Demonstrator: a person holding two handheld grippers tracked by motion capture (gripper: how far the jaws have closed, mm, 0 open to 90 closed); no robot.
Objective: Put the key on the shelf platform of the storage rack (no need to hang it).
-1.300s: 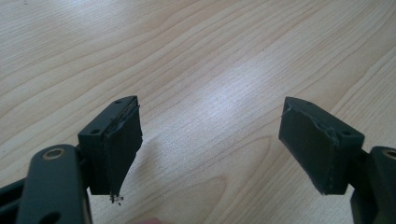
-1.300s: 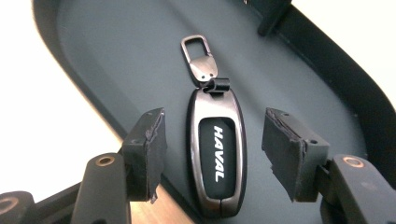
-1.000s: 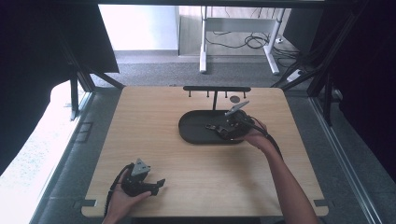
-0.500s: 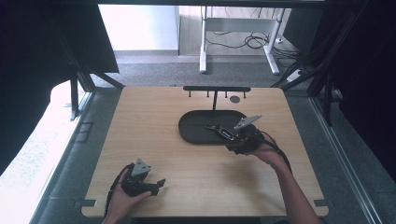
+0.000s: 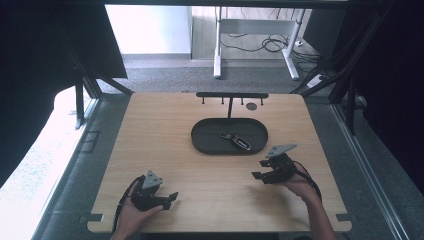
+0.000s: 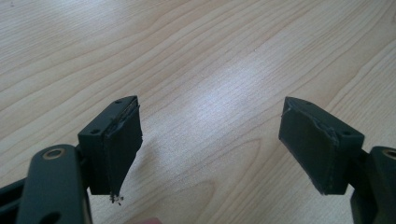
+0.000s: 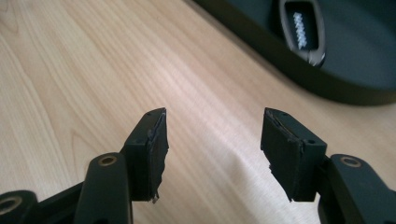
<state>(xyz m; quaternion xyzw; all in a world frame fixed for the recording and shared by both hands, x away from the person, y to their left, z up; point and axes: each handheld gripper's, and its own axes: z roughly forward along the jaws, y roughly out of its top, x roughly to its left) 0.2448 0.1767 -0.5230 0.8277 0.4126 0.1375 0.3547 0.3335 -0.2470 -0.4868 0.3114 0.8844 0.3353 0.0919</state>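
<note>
Nearest me, at the front edge of the wooden table (image 5: 150,130), my left gripper (image 5: 167,197) sits low over bare wood with its jaws standing wide apart and nothing between them; the left gripper view shows only table grain in the gap.

On the other side, my right gripper (image 5: 257,170) hangs over the table at the front right, just short of the tray's near rim. Its jaws stand partly apart and hold nothing; the right gripper view shows plain wood between the pads (image 7: 152,154).

Beyond that gripper lies the black oval tray (image 5: 207,142), set flat in the middle of the table. Inside it, toward its right half, rests the key fob (image 5: 236,141), a dark slim piece with a silvery strip on its face and a small ring or tag end pointing left. It lies flat on the tray floor, apart from my right gripper and up-left of it in the high view.

Behind the tray rises a black hook rack (image 5: 231,95) on a thin post, and a small dark disc (image 5: 251,106) lies on the wood just beside it.
</note>
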